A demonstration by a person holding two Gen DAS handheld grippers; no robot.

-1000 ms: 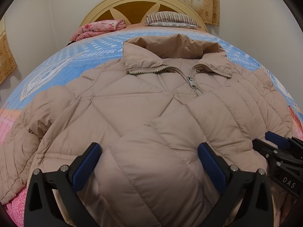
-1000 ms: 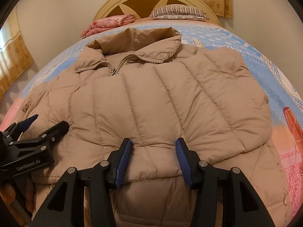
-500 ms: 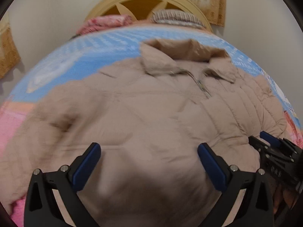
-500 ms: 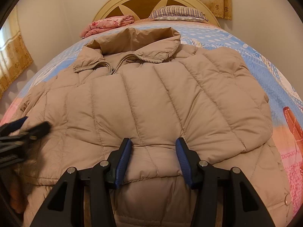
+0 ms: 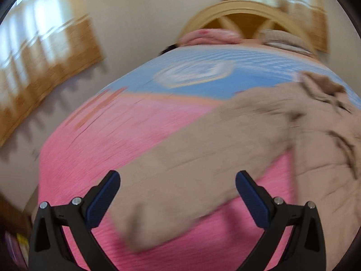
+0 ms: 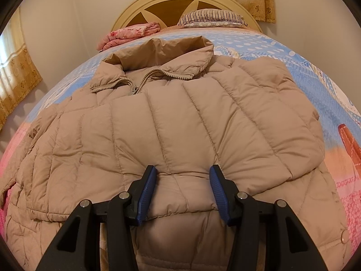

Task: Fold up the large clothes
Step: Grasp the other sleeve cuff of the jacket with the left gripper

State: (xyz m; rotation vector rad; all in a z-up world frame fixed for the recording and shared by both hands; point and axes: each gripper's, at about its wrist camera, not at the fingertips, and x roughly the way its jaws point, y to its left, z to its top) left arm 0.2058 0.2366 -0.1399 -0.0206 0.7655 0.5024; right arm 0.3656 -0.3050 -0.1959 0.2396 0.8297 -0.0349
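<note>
A beige quilted puffer jacket (image 6: 180, 124) lies front up on the bed, collar toward the headboard, its right sleeve folded across the chest. My right gripper (image 6: 181, 192) is part open, its blue pads on either side of a fold of that sleeve's cuff end; I cannot tell if they touch it. The left wrist view is blurred: the jacket's other sleeve (image 5: 203, 158) stretches out over the pink bedspread (image 5: 112, 146). My left gripper (image 5: 178, 194) is wide open above that sleeve's end, holding nothing.
The bed has a blue and pink spread (image 6: 315, 85). A folded pink blanket (image 6: 130, 33) and a striped pillow (image 6: 209, 18) lie by the curved wooden headboard (image 6: 180, 2). Curtains (image 5: 45, 72) hang on the left wall, beyond the bed's left edge.
My left gripper has swung left, from over the jacket's chest to the outstretched sleeve near the bed's left side, and left the right wrist view. The right gripper has stayed still.
</note>
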